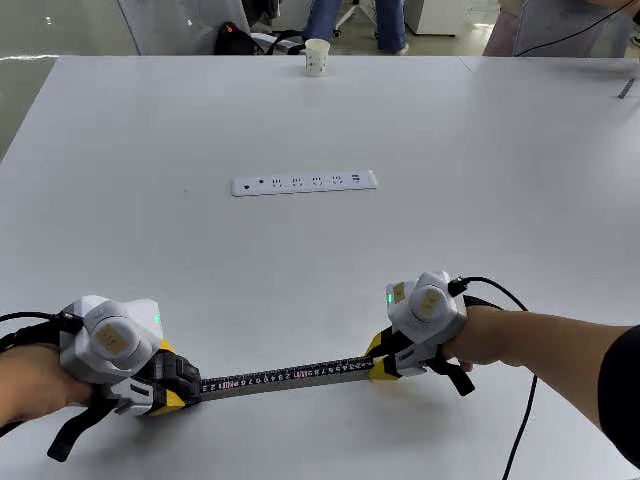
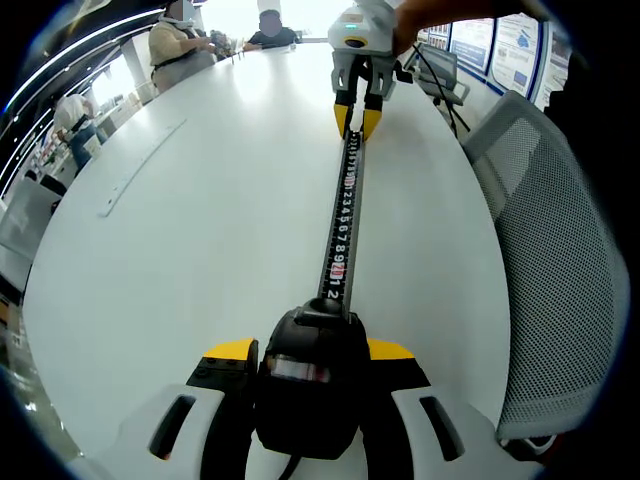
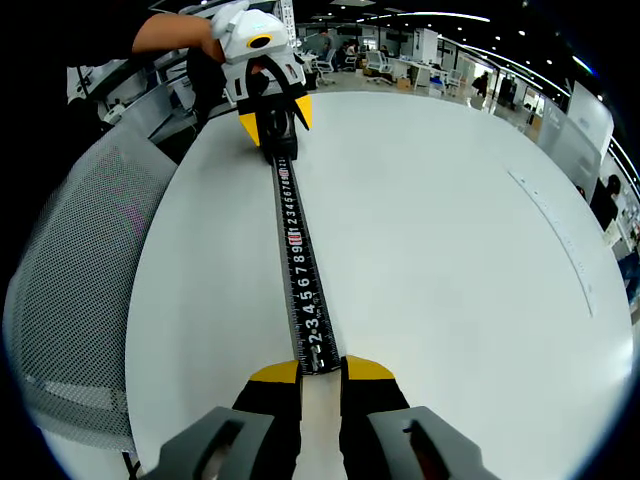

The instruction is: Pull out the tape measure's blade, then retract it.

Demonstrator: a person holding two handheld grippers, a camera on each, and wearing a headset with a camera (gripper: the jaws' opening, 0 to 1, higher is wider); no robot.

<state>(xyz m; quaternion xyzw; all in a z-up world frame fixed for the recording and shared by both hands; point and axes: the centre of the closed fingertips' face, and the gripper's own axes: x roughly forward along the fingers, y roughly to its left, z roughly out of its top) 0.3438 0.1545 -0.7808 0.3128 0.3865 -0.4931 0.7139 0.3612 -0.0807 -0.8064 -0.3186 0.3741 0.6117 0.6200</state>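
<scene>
The black tape measure case (image 2: 312,375) sits between the yellow-tipped jaws of my left gripper (image 1: 172,383), which is shut on it. Its black blade (image 1: 285,376) with white numbers stretches low over the white table to my right gripper (image 1: 382,358). That gripper (image 3: 321,372) is shut on the blade's end (image 3: 318,362). In the left gripper view the blade (image 2: 342,235) runs away to the right gripper (image 2: 358,112). In the right gripper view the blade (image 3: 296,260) leads to the case (image 3: 276,130) in the left gripper (image 3: 272,118).
A white power strip (image 1: 304,182) lies mid-table, beyond the blade. A paper cup (image 1: 317,56) stands at the far edge of the white table (image 1: 450,180). A grey mesh chair (image 2: 555,270) stands beside the table. A black cable (image 1: 525,400) trails from the right gripper.
</scene>
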